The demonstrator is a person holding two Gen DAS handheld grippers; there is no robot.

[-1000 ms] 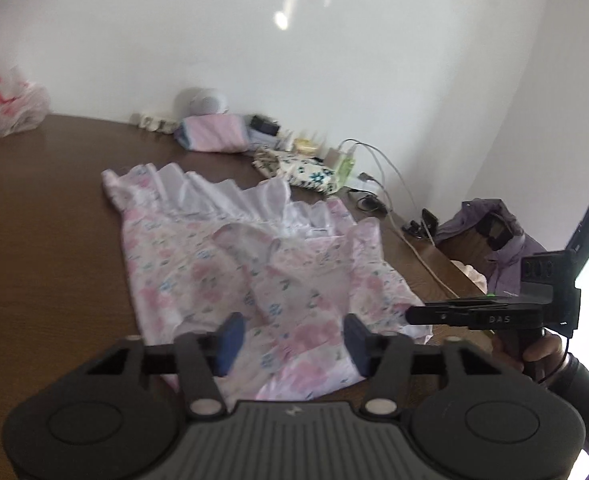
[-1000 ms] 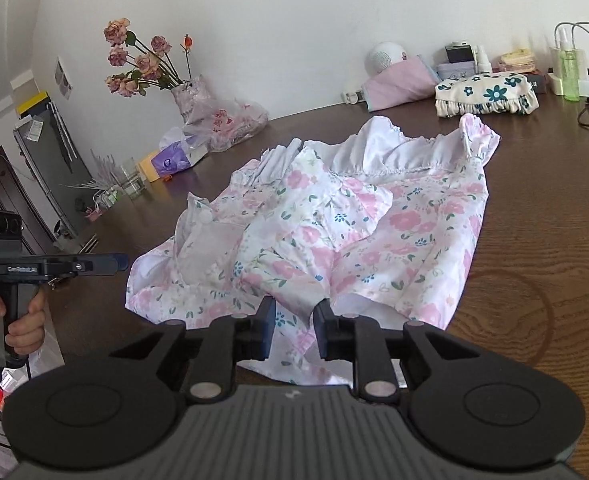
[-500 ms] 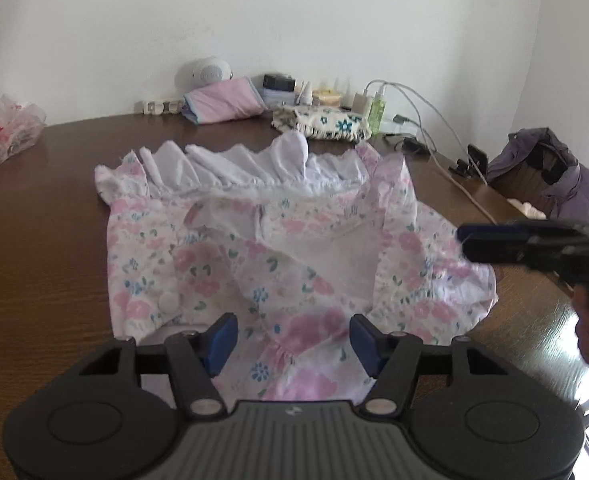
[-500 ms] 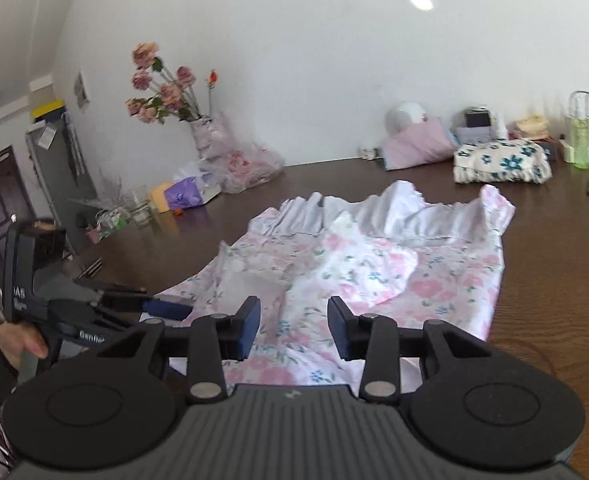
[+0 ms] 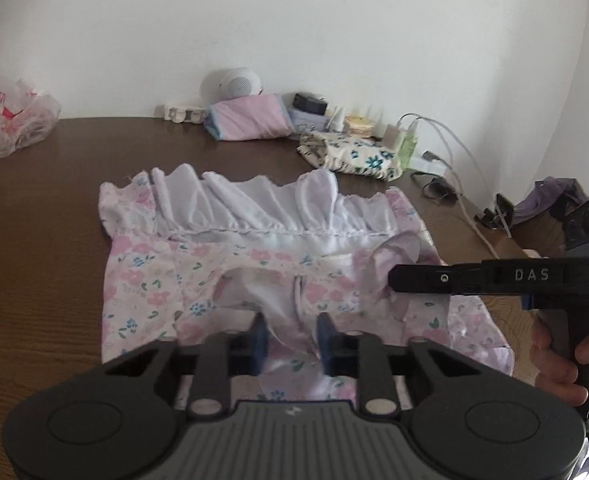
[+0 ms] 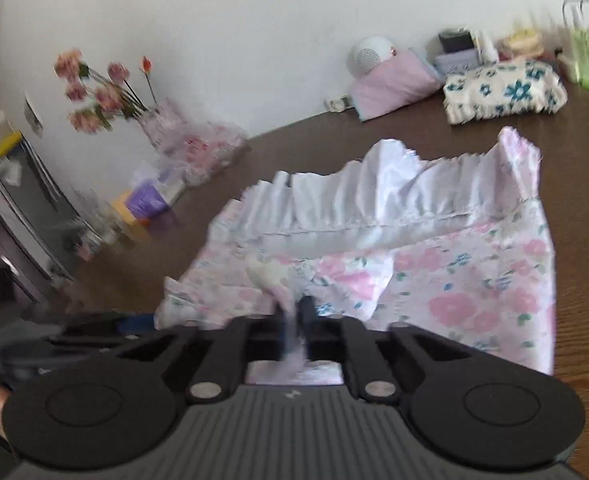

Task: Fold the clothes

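Floral dress (image 5: 254,264), one; tongs, two.

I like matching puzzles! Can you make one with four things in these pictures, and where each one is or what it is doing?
Things
1. pink floral dress with a white ruffle
2. right gripper
3. folded cream cloth with blue flowers
4. bunch of pink flowers

States or places
A. at the back of the brown wooden table, by the wall
B. spread out across the middle of the table
C. standing up in the far left corner
D. shut on a bit of the dress

Pairs: 1-B, 2-D, 3-A, 4-C
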